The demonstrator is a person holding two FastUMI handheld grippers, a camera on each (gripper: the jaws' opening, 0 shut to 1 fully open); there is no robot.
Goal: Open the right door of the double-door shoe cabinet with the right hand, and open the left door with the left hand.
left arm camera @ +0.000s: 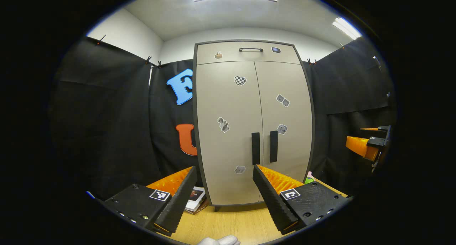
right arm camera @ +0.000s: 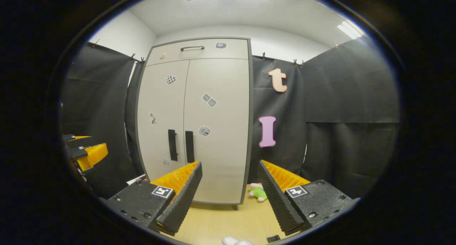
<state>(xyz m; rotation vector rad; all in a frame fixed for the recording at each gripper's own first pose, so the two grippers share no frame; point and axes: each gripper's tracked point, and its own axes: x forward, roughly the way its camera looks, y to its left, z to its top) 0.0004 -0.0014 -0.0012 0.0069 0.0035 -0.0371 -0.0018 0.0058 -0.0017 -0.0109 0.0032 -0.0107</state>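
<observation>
The left gripper (left arm camera: 224, 173) and the right gripper (right arm camera: 229, 168) both hang released, jaws wide, apart from the tall beige double-door shoe cabinet (left arm camera: 253, 123) standing at frame centre on the wooden table (left arm camera: 228, 221). Both doors are closed, their two black vertical handles (left arm camera: 264, 147) flanking the centre seam, with bare table between the grippers and the cabinet's foot.

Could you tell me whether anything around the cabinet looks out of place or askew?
Nothing damaged. Both cabinet doors are shut and level. A book lies half-tucked beside its left foot, and a small toy lies by its right side.

A book (left arm camera: 196, 199) and a plush toy (right arm camera: 258, 192) lie on the wooden table (left arm camera: 228, 221).
</observation>
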